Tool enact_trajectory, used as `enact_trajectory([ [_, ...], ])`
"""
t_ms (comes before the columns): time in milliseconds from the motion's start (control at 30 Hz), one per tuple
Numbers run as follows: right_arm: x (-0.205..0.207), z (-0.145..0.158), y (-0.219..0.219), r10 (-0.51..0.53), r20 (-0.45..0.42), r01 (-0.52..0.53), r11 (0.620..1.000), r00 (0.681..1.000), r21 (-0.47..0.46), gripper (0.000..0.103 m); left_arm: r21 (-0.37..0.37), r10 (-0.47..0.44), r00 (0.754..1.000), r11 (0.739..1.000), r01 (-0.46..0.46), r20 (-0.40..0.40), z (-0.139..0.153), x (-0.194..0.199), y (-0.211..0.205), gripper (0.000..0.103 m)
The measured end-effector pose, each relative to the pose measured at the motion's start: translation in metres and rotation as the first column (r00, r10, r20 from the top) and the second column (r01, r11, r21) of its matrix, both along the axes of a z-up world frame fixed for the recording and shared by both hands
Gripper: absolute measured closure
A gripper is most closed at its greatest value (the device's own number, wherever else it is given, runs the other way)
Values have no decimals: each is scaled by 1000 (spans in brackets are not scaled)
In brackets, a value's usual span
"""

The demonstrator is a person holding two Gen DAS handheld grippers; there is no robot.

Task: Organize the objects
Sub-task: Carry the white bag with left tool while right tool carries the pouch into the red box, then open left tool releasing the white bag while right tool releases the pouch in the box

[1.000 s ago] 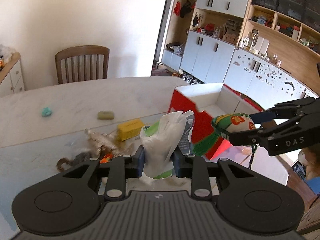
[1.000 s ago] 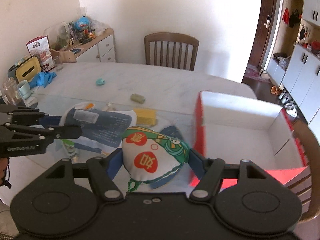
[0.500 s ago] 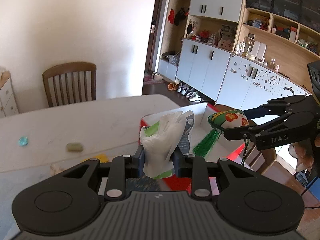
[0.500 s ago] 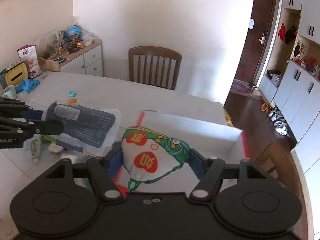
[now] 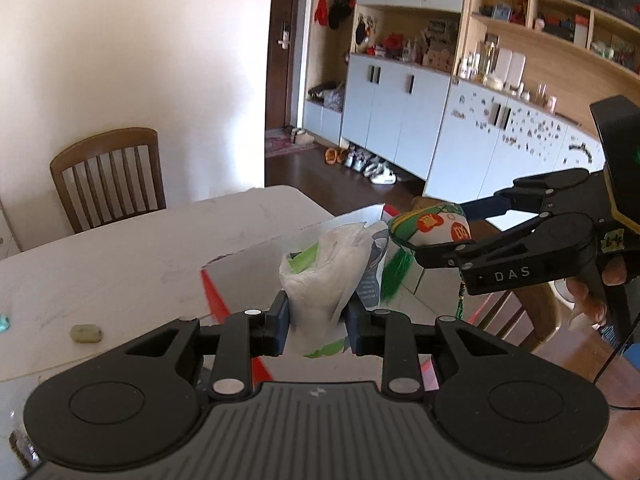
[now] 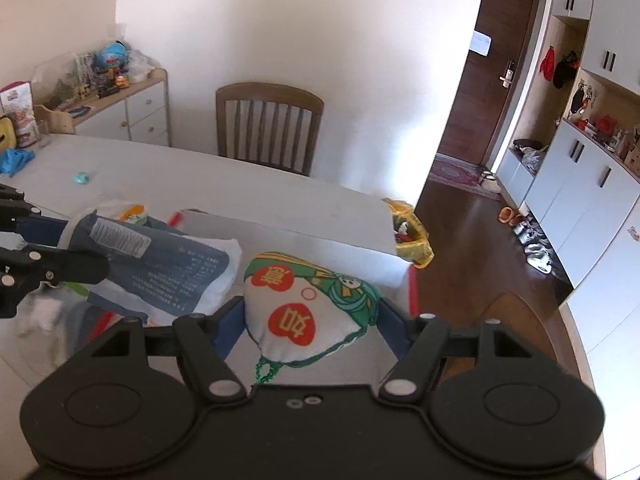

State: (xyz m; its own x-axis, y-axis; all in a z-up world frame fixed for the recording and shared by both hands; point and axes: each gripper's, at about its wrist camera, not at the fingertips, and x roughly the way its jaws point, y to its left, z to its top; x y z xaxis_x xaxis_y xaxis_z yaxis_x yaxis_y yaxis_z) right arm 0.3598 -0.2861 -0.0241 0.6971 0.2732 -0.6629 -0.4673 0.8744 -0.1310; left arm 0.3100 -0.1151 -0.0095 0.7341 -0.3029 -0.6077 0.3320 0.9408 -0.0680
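My left gripper (image 5: 316, 320) is shut on a white plastic packet (image 5: 326, 276) with blue and green print and holds it above the red-and-white box (image 5: 240, 268). The packet also shows in the right wrist view (image 6: 176, 268), with the left gripper (image 6: 80, 264) at the left edge. My right gripper (image 6: 312, 320) is shut on a white and green stuffed pouch (image 6: 308, 304) with red hearts and a green tassel, over the box (image 6: 304, 240). In the left wrist view the right gripper (image 5: 440, 236) holds the pouch (image 5: 430, 226) just right of the packet.
A marble table (image 5: 120, 248) carries a small green block (image 5: 86, 334) and a teal item (image 6: 81, 178). A wooden chair (image 6: 268, 128) stands behind the table. A sideboard (image 6: 120, 112) is at left, cabinets (image 5: 400, 112) at right. A yellow bag (image 6: 412, 232) sits beyond the table's end.
Both grippers have moved right along the table with their loads, from the cluttered middle to above the red-and-white box. The packet and the pouch stay gripped.
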Motion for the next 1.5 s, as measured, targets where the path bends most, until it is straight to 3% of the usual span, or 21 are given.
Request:
enact_trajectory([
  [667, 49, -70, -11, -32, -75, 26, 997, 997, -70, 32, 165, 18, 984, 986, 12, -179, -72, 89, -62, 75],
  [867, 51, -88, -5, 5, -126, -19, 994, 992, -112, 31, 178, 9, 967, 983, 37, -253, -89, 101, -67, 75],
  [1133, 54, -100, -6, 24, -170, -43, 993, 985, -112, 30, 167, -4, 959, 985, 53, -283, -94, 111, -63, 74],
  [1233, 52, -100, -7, 29, -173, -48, 993, 984, -104, 28, 171, -3, 953, 984, 57, -303, -97, 113, -60, 70],
  [1367, 49, -101, -8, 32, -177, -51, 993, 984, -105, 23, 174, -1, 953, 983, 56, -304, -98, 110, -57, 47],
  [1433, 49, -99, -9, 32, -179, -51, 993, 983, -104, 22, 168, -10, 953, 984, 63, -302, -97, 109, -57, 40],
  [1500, 46, -97, -10, 35, -175, -54, 993, 984, -105, 20, 167, -18, 955, 983, 71, -297, -96, 106, -57, 38],
])
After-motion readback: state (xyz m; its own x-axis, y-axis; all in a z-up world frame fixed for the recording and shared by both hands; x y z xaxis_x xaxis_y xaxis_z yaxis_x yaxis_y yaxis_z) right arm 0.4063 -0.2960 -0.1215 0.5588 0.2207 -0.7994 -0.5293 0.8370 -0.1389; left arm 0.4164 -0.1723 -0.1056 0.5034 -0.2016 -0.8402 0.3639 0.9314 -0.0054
